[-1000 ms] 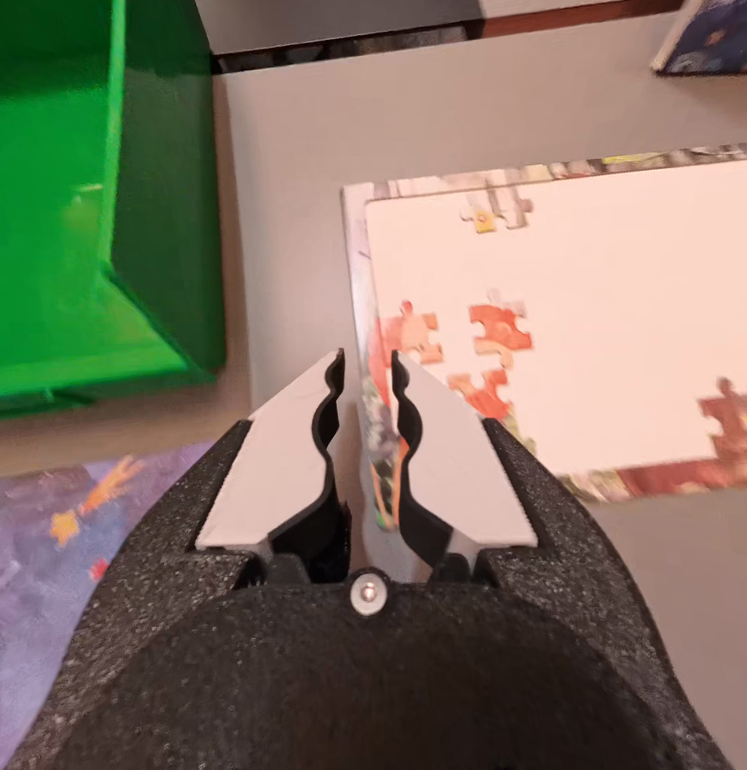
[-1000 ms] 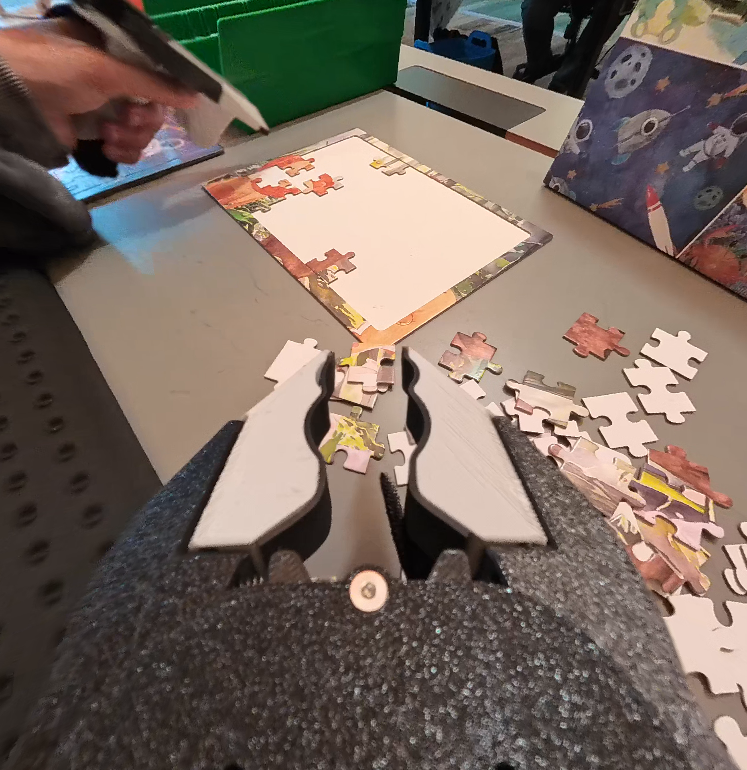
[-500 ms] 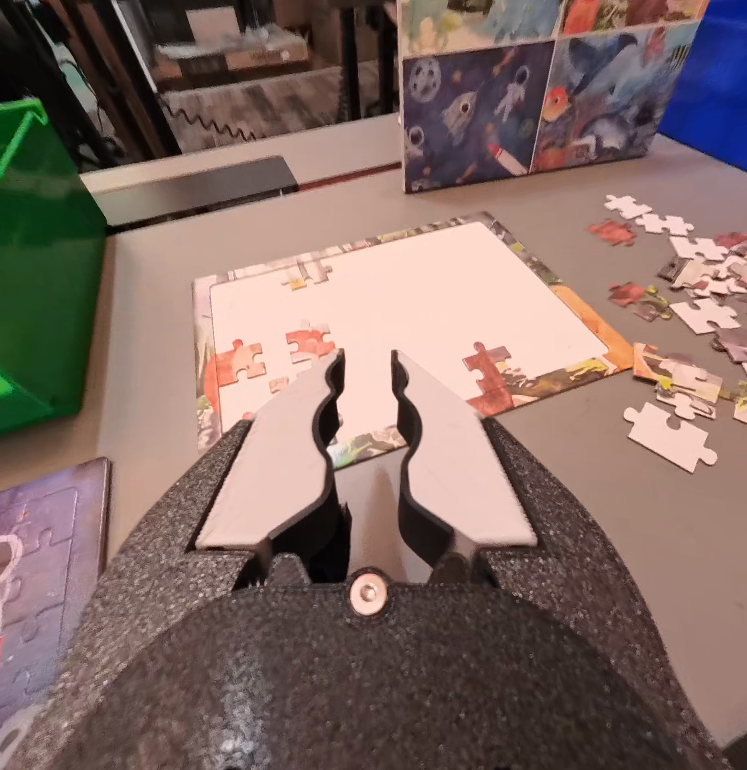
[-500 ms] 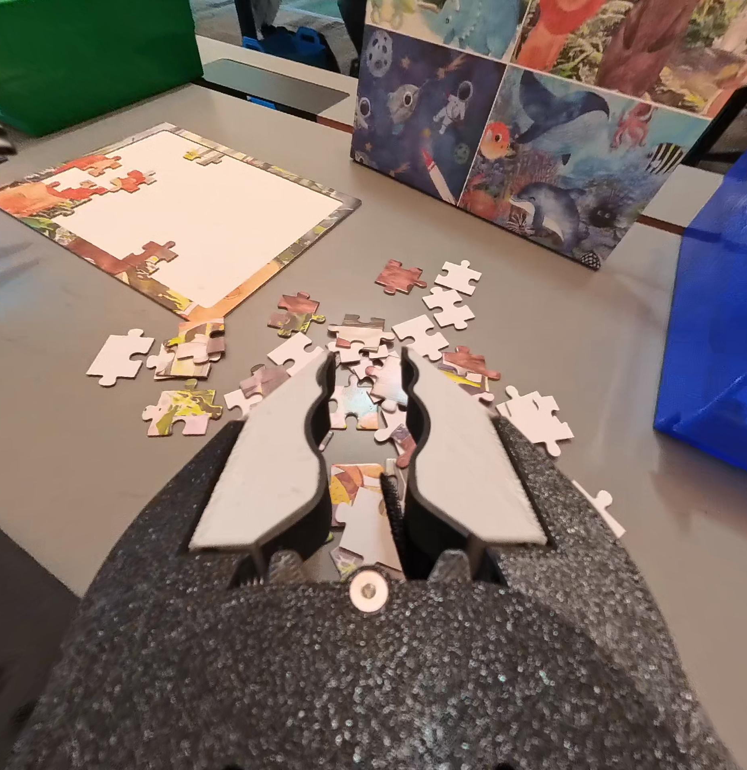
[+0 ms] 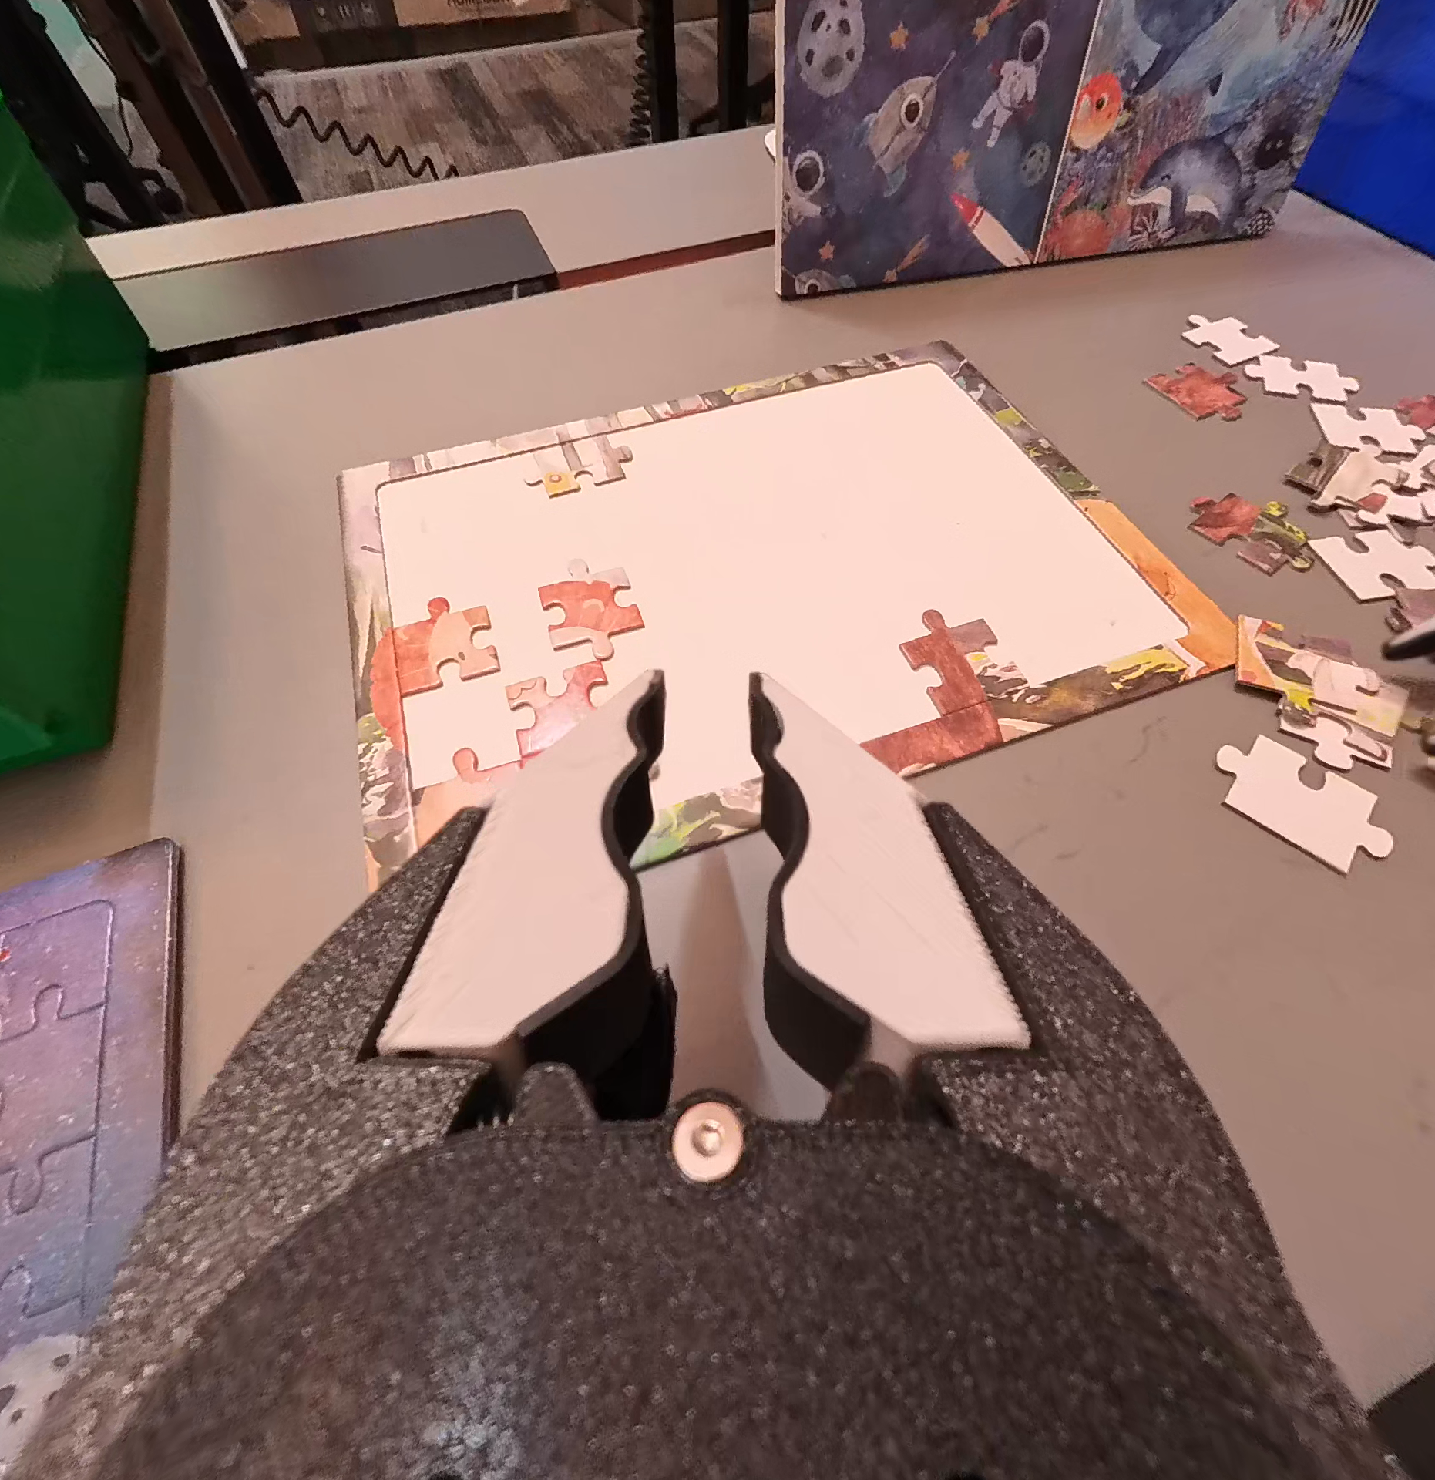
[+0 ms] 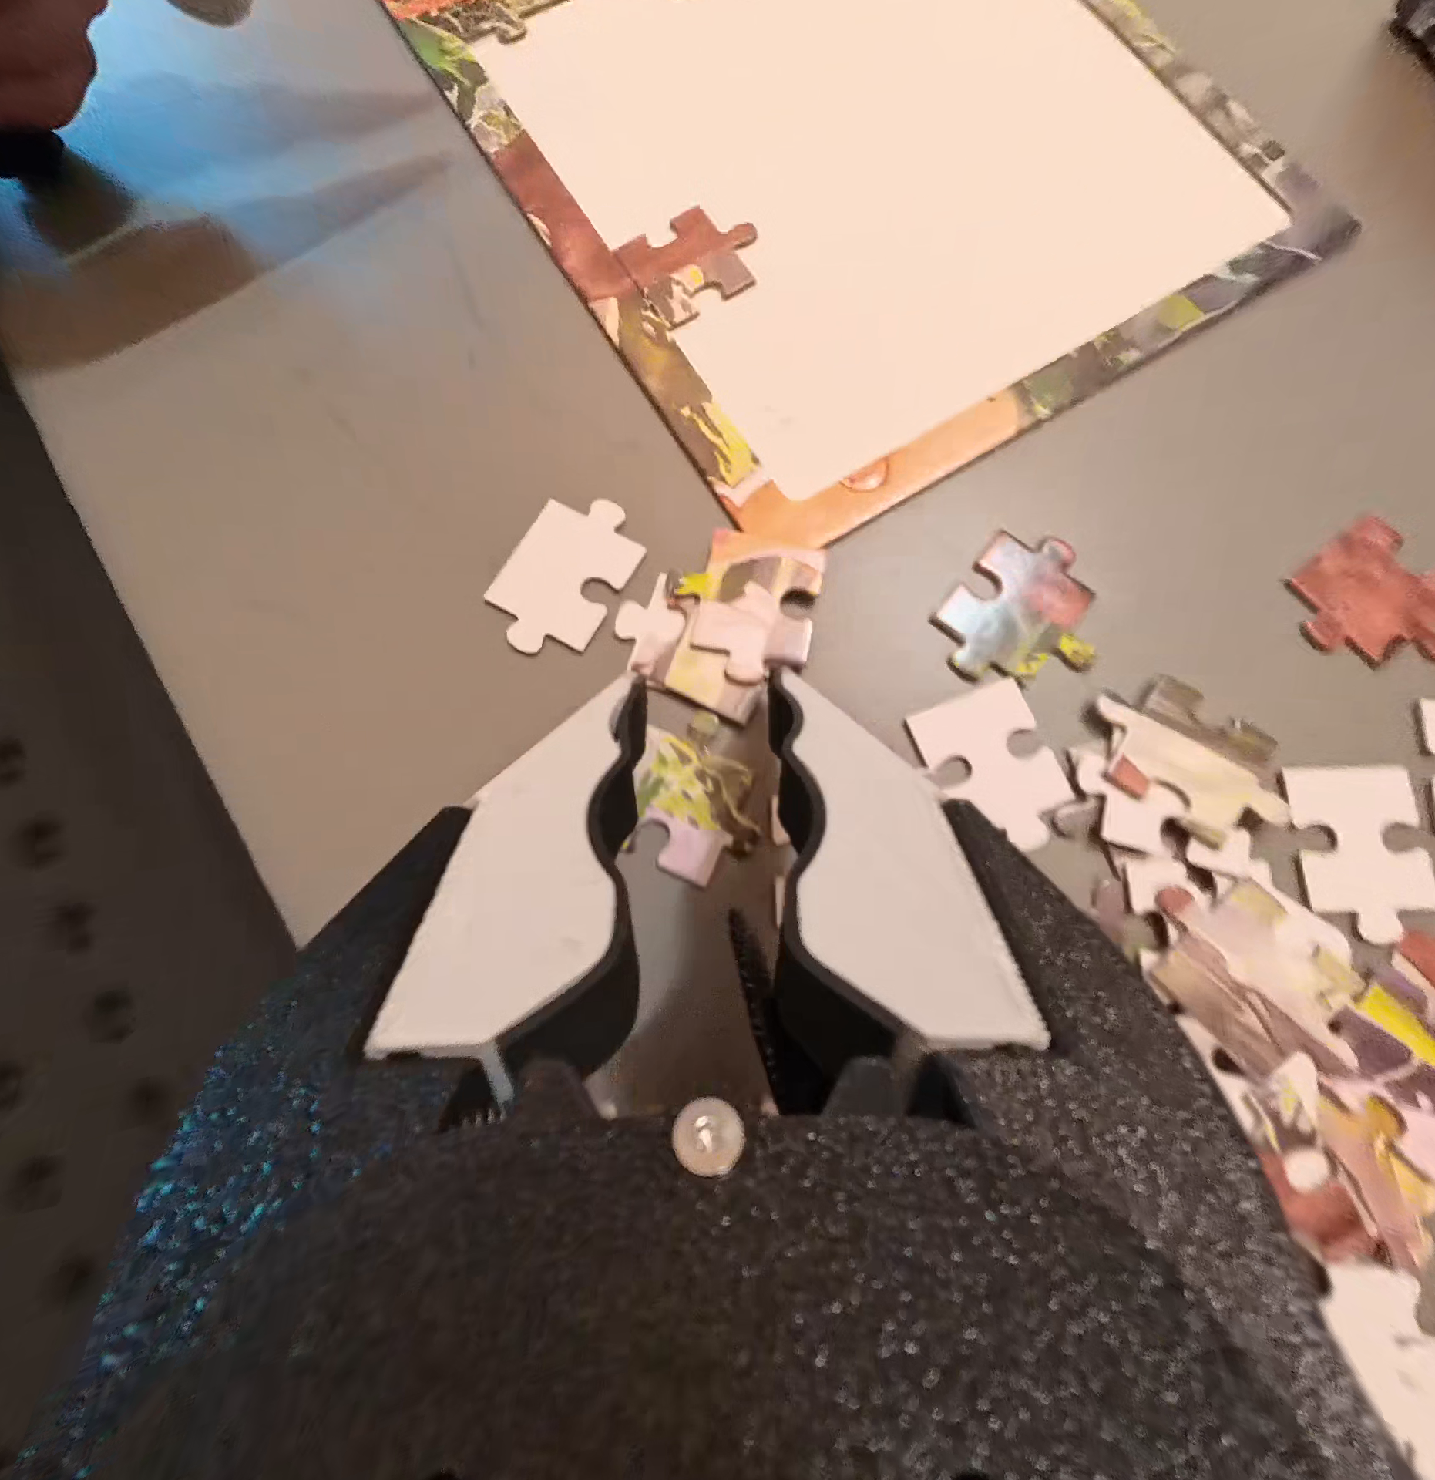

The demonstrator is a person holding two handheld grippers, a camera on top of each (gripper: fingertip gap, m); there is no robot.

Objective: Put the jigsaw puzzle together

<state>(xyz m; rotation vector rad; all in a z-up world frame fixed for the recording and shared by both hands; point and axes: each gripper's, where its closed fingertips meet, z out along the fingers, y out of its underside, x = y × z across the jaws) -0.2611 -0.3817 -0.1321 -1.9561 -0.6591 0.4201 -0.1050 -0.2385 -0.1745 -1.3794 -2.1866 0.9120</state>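
No writing, brand, number or sign can be read in either view. The tall illustrated cardboard box (image 5: 1018,136) standing far ahead and right of the left jaws carries only pictures, and the cardboard puzzle frame (image 5: 778,561) just beyond them shows only artwork.

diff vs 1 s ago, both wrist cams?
Left tongs let go a piece at the tray's corner and drew back, open and empty. Right tongs swung right, then dropped low over a small stack of pieces, open. Placed pieces in the tray: unchanged.
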